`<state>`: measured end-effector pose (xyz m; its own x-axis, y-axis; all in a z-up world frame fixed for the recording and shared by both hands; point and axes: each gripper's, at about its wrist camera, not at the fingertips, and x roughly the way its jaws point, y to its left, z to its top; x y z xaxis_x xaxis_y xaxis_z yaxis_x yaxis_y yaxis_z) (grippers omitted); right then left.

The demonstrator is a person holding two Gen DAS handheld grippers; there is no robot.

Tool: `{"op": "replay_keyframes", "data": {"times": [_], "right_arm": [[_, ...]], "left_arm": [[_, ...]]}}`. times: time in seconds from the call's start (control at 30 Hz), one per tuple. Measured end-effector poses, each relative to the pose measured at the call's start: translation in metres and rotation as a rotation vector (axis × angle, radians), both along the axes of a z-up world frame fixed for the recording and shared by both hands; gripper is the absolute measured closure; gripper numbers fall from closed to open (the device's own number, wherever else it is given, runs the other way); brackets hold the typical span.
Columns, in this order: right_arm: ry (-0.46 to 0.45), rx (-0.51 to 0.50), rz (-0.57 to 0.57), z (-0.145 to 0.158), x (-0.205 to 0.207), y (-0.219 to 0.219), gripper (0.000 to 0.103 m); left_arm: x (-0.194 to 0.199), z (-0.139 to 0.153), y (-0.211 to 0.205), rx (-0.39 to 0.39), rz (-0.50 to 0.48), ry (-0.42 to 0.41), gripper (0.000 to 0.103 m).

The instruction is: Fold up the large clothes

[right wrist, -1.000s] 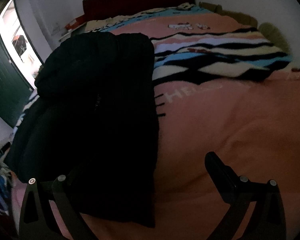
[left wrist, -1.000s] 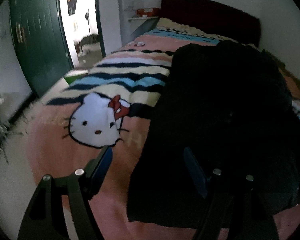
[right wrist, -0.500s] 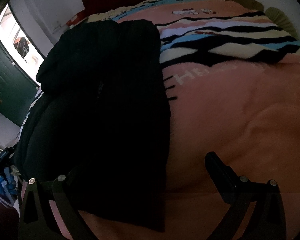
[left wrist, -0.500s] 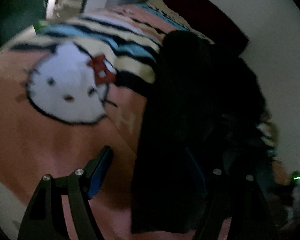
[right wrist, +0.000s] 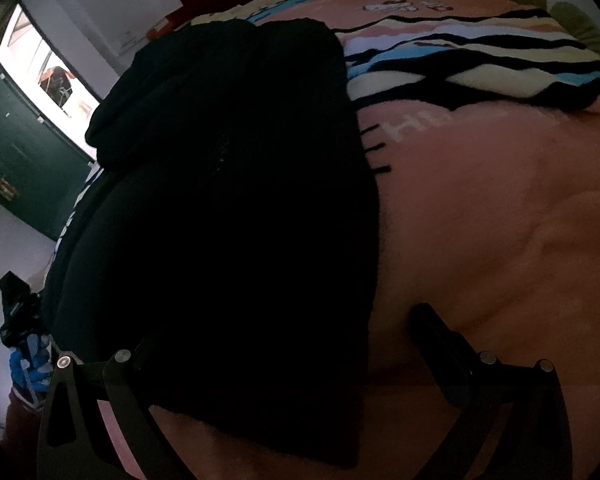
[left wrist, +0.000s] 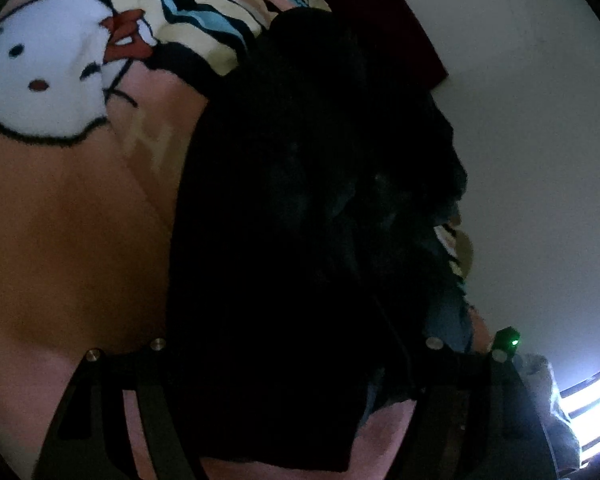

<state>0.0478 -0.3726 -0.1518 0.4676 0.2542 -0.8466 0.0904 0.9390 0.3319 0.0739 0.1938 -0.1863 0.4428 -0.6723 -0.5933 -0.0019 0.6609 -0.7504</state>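
Observation:
A large black garment (left wrist: 300,208) lies lengthwise on a pink Hello Kitty blanket (left wrist: 60,220) on the bed; it also shows in the right wrist view (right wrist: 228,200). My left gripper (left wrist: 296,352) is open, low over the garment's near hem, and its fingertips are lost against the dark cloth. My right gripper (right wrist: 276,340) is open and straddles the garment's near right edge, with the right finger (right wrist: 432,332) over the blanket (right wrist: 480,220). Neither holds anything.
A dark red headboard (left wrist: 380,12) and white wall (left wrist: 520,140) are at the far end. A green door (right wrist: 20,152) and bright doorway (right wrist: 44,68) stand left. The other gripper with a green light (left wrist: 508,340) shows at the right.
Both grippers have moved down and closer to the garment's near hem. The left wrist view has swung to the right, toward the wall. Both stay open.

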Motion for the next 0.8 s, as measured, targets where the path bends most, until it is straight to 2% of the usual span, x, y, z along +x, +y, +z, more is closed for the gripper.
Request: {"op": "replay_keyframes", "data": {"times": [0.17,0.3,0.37,0.43,0.53,0.57,0.6,0.63,0.73,0.8], "right_arm": [[0.001,0.03,0.024,-0.001,-0.001,0.002,0.001],[0.003,0.084,0.036,-0.004,-0.001,0.001,0.01],[0.001,0.116,0.04,-0.006,-0.002,0.001,0.017],[-0.002,0.16,0.048,-0.008,-0.003,-0.001,0.03],[0.0,0.211,0.065,-0.01,-0.002,0.0,0.046],[-0.003,0.212,0.073,-0.009,-0.002,0.002,0.051],[-0.014,0.225,0.085,-0.007,-0.002,0.003,0.065],[-0.026,0.247,0.095,-0.005,-0.002,0.004,0.072],[-0.063,0.256,0.128,0.006,-0.002,0.009,0.084],[-0.096,0.271,0.139,0.016,-0.003,0.008,0.086]], "left_arm": [[-0.002,0.008,-0.003,-0.019,0.02,-0.019,0.032],[0.0,0.009,-0.007,0.018,0.029,-0.011,0.034],[-0.001,0.008,-0.007,0.029,0.031,-0.011,0.035],[-0.002,0.009,-0.01,0.027,0.032,-0.013,0.04],[-0.007,0.011,-0.007,0.031,0.03,-0.02,0.055],[-0.008,0.015,-0.009,0.038,0.029,-0.026,0.063],[-0.009,0.018,-0.011,0.043,0.027,-0.029,0.068],[-0.009,0.023,-0.013,0.054,0.024,-0.034,0.071],[-0.009,0.039,-0.021,0.084,0.014,-0.052,0.079],[-0.007,0.057,-0.023,0.079,0.014,-0.068,0.081]]}}
